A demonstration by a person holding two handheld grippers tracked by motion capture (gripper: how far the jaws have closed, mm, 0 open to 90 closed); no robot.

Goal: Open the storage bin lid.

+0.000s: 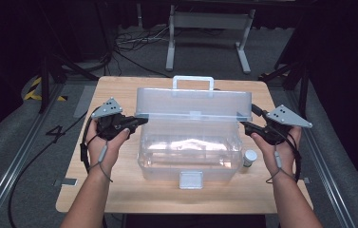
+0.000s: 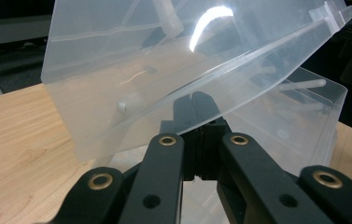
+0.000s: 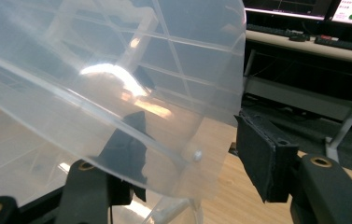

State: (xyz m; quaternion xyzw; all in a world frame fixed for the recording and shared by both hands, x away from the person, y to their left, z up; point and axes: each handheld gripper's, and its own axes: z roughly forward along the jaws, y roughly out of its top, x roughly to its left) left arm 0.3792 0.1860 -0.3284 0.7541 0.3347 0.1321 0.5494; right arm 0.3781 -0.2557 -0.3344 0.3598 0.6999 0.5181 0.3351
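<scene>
My left tongs (image 1: 136,122) pinch the lid (image 1: 193,102)'s left edge; right tongs (image 1: 247,126) gape around its right. I'd lift evenly.

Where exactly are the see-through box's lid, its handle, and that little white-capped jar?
lid (image 1: 193,103), high view, on its raised front panel.
handle (image 1: 193,79), high view, on the top bar.
jar (image 1: 249,157), high view, on its white cap, right of the box.

Wooden table (image 1: 119,190) — clear box (image 1: 188,161), small jar (image 1: 249,157) on it.
</scene>
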